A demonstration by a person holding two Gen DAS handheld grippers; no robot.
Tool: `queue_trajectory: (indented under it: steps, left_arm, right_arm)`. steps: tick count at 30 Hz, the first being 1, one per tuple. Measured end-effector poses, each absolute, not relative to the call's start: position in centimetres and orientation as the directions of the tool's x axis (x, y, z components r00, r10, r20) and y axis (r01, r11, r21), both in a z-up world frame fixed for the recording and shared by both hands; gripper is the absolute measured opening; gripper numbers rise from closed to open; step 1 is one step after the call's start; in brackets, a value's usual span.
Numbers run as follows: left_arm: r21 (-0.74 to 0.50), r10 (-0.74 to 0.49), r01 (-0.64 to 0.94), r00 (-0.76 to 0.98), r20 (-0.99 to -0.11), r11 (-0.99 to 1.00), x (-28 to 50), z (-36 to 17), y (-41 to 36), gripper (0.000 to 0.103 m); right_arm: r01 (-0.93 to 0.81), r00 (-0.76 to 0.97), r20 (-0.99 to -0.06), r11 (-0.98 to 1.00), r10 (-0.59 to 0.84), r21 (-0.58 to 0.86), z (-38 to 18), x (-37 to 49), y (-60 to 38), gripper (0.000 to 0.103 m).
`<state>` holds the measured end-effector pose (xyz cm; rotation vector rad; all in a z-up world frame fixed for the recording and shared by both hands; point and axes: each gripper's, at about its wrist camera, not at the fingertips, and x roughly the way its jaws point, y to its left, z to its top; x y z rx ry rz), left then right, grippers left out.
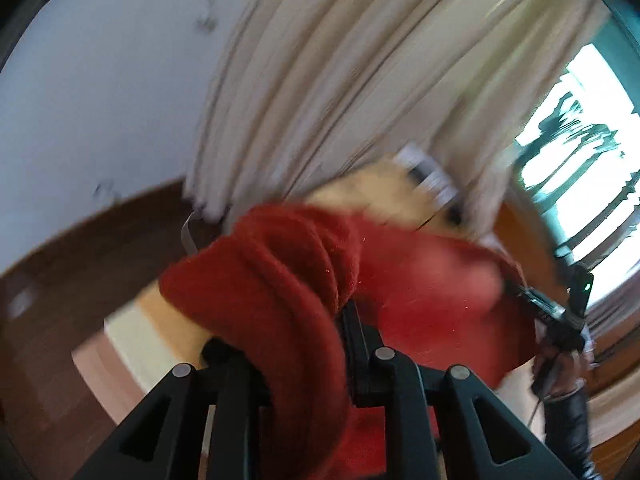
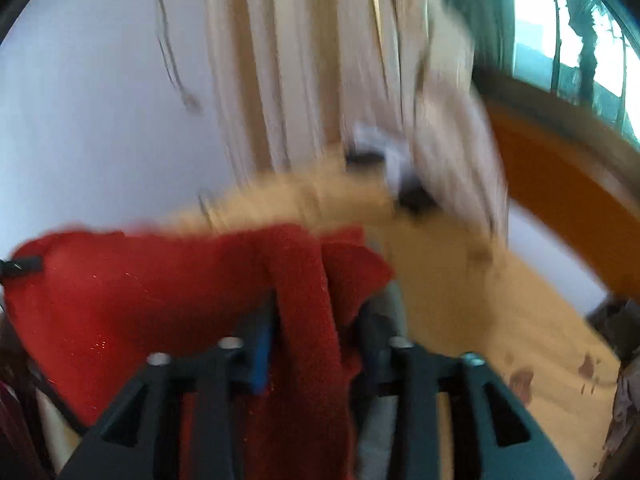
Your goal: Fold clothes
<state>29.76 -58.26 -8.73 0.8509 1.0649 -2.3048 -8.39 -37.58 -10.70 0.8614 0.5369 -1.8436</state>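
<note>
We hold the thick red knitted garment (image 1: 280,280) aloft, left hand-held gripper (image 1: 304,344) and right hand-held gripper (image 2: 312,320) each clamped on an edge, likely to spread it.

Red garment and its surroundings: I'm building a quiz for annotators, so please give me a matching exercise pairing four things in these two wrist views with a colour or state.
Things:
1. red garment
2. left gripper
3. curtain
4. window

Descriptions:
A. cream, hanging in long folds
B. bright with daylight, at the right edge
C. held up between both grippers
D. shut on a thick fold of cloth

Pairs: 1-C, 2-D, 3-A, 4-B. The right gripper clamps the garment too.
</note>
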Motion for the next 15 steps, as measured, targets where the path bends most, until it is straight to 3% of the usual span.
queue_trajectory:
  steps: [2,4,15]
  left_arm:
    - [-0.546,-0.131,0.601,-0.733,-0.667,-0.584,30.5,-9.2,-58.5,0.026]
    - [-0.579,-0.112,0.580,-0.755,-0.646,-0.573,30.8,-9.3,-58.8,0.029]
    - [-0.676,-0.082,0.510,-0.826,-0.558,-0.531,34.0,-8.6,-58.5,0.031]
  right_arm:
    - [0.899,-0.218,-0.763,-0.430,-0.608,0.086,-12.4,-9.6,-36.6,0.061]
    - [0.858,-0.208,-0.739,-0.482,-0.641,0.176,-12.8,-11.0,-34.9,0.088]
    - [0.796,-0.153,-0.632,-0.474,-0.760,0.377,-10.7,-11.2,-26.6,0.089]
